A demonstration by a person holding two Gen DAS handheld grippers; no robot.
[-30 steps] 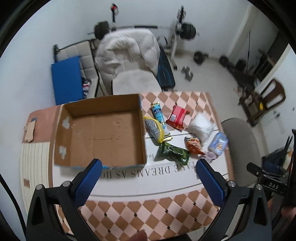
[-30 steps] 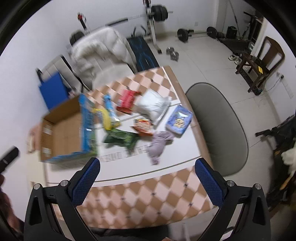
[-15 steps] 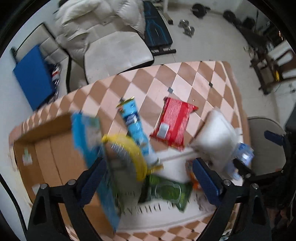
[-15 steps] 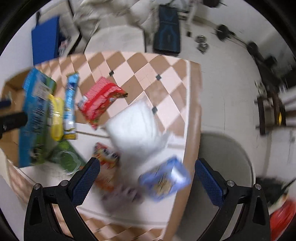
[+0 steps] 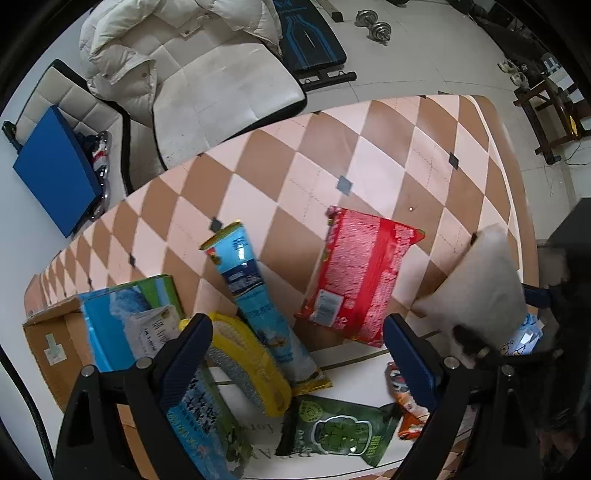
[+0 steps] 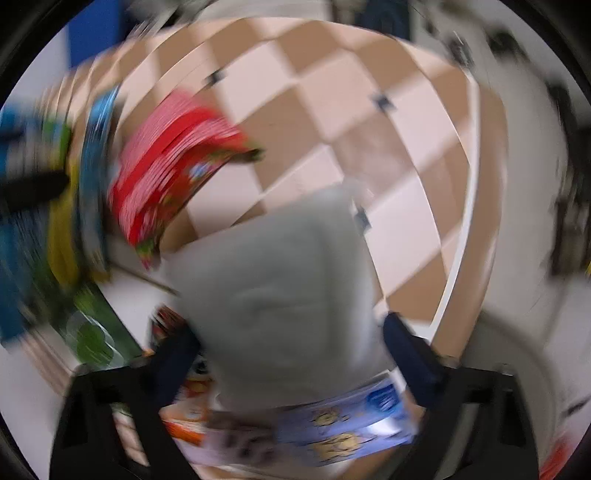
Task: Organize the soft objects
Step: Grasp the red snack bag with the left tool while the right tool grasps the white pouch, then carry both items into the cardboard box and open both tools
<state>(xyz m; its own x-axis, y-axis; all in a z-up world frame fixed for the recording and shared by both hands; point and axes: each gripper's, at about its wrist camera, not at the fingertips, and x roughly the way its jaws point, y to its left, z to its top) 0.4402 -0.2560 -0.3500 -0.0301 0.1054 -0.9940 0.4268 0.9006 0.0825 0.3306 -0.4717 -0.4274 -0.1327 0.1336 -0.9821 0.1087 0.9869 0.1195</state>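
Snack packets (image 5: 364, 275) on checkered tabletop (image 5: 325, 155)

Left wrist view: left gripper (image 5: 297, 339) over snack packets on the checkered table (image 5: 332, 158), jaws spread wide, nothing between them.

Red packet (image 5: 360, 275) lies flat ahead of the right finger, apart from the long blue packet (image 5: 260, 306), which overlaps the yellow mesh packet (image 5: 247, 363). Green packet (image 5: 338, 430) lies close under the gripper, touching an orange packet (image 5: 404, 402) by the right finger. White pillow-like bag (image 5: 480, 291) is tilted at the right table edge, a dark blurred shape against its lower end. Cardboard box (image 5: 48, 347) at left, its printed blue wall (image 5: 125, 325) facing the packets. Beyond the table: white quilted jacket (image 5: 166, 40) on a chair, dumbbell (image 5: 373, 26) on the floor.
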